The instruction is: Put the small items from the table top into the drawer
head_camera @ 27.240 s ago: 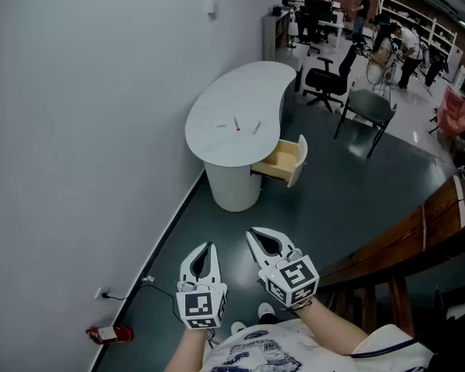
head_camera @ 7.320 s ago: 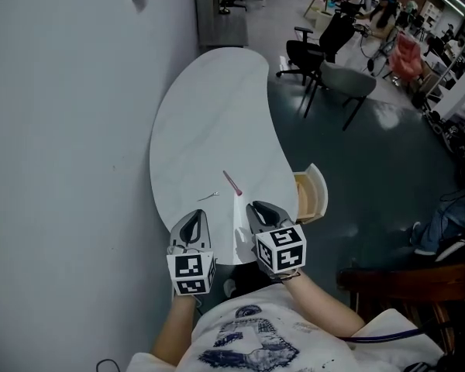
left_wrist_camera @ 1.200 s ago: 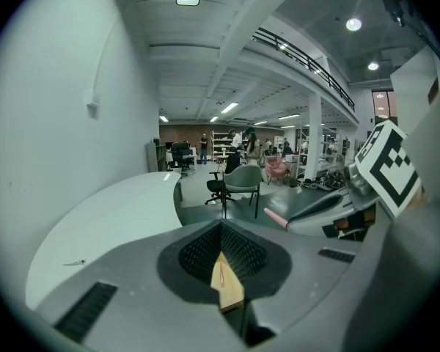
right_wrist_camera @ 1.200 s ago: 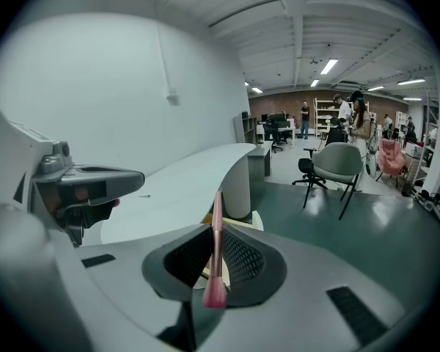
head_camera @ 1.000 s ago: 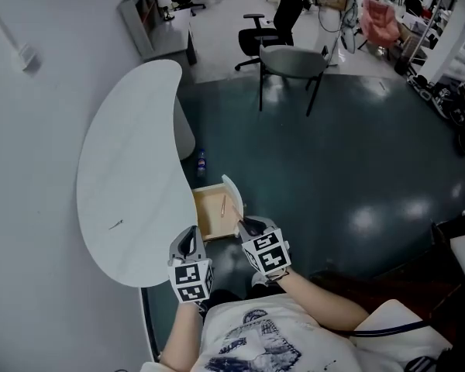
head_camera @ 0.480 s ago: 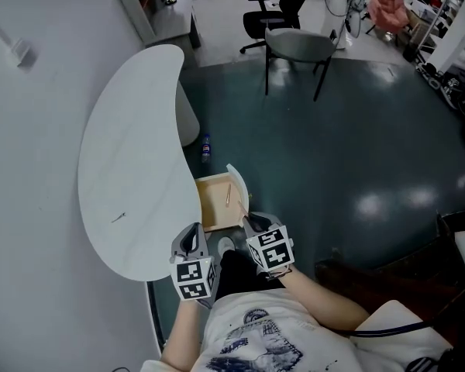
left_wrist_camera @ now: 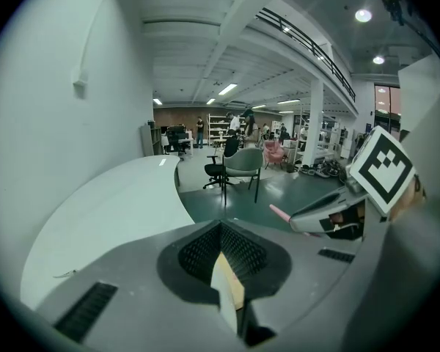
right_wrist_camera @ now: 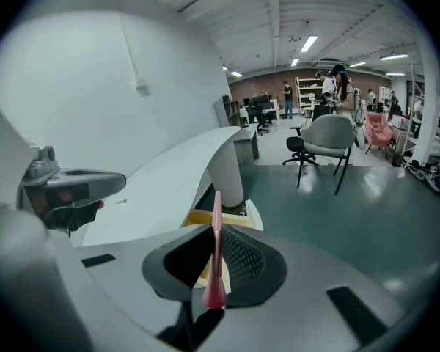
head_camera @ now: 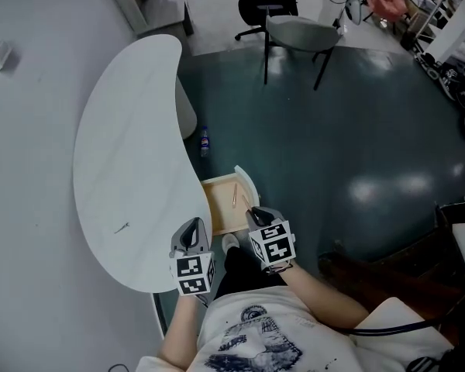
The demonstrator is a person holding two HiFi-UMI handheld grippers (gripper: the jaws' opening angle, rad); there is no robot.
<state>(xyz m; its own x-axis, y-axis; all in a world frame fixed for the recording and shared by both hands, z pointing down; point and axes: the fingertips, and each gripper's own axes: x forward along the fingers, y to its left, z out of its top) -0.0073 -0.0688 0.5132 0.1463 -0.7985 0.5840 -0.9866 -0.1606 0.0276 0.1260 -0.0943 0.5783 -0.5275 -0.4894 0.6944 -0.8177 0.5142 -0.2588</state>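
While the right tool [head_camera: 253, 211] grips a pink stick [right_wrist_camera: 216, 248] beside the open drawer [head_camera: 219, 209] at the table's [head_camera: 132, 130] right edge, the left tool [head_camera: 192, 228] hangs closed, empty; another thin item [head_camera: 122, 227] lies on the table.

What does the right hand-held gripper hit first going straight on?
Likely the open drawer, just ahead; the pink stick in the right hand-held gripper would touch first. Depth unclear.
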